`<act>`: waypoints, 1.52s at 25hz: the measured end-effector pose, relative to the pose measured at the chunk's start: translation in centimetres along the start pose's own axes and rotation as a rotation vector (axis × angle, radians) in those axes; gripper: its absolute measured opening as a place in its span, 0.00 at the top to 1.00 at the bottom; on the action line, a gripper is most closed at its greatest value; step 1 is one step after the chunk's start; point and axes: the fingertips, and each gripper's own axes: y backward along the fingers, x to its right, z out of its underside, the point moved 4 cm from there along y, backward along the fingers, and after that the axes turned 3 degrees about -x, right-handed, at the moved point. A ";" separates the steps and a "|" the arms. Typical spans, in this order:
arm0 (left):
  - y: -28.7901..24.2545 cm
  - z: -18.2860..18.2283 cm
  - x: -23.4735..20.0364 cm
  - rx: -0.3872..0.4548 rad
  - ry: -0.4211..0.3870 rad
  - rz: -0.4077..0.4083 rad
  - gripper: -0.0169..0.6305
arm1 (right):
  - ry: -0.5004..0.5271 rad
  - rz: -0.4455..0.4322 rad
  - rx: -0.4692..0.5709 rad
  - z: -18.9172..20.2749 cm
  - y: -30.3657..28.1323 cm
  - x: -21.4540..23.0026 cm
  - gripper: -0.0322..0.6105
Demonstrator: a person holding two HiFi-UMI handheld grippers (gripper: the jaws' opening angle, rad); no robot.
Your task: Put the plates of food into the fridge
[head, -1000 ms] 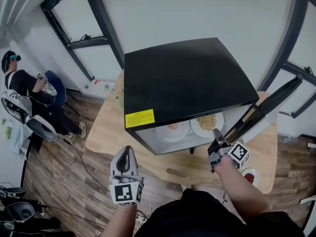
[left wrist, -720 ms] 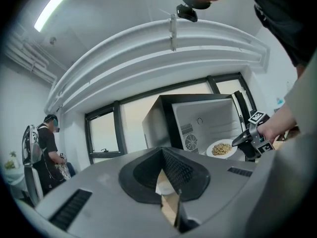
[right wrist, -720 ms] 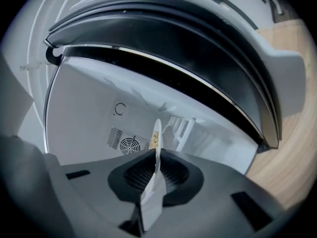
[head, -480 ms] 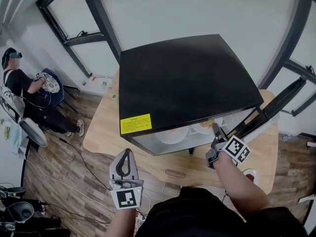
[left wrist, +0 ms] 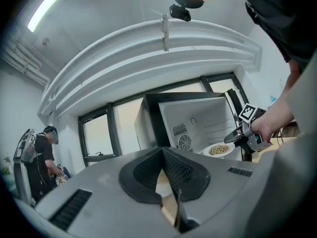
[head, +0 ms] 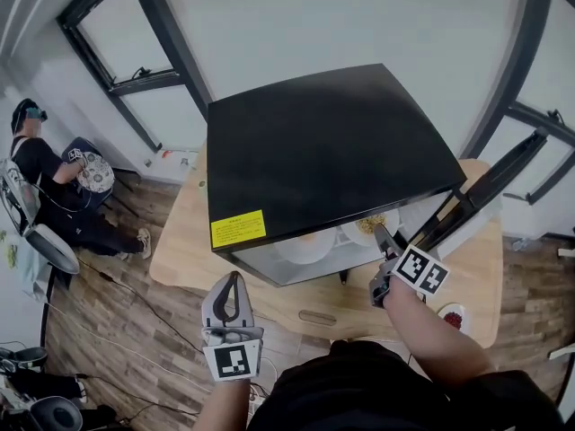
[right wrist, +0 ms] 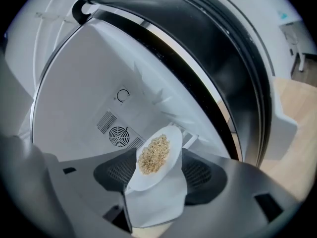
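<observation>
One black fridge (head: 332,151) stands on the wooden worktop (head: 180,241), door open. Inside it, side by side, lie a plate of grain (right wrist: 154,155) and a second plate (head: 305,243). Right tongs (right wrist: 156,172) are opening, jaws wide either side of the plate of grain. Left tongs (head: 232,285) hang closed and empty, short of the worktop.
</observation>
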 end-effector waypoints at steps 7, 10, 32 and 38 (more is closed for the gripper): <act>1.0 -0.1 -0.7 0.020 0.066 -0.011 0.97 | 0.002 0.018 0.015 0.9 1.2 0.6 0.51; 1.9 0.5 -0.8 0.004 0.078 -0.003 0.97 | -0.005 0.020 0.034 1.4 2.2 0.9 0.51; 10.9 2.6 6.1 0.032 0.109 0.287 0.97 | -0.182 0.134 0.353 7.6 26.1 11.4 0.52; 11.5 1.5 10.9 0.039 0.097 0.395 0.97 | -0.367 0.243 0.438 11.0 33.5 18.6 0.56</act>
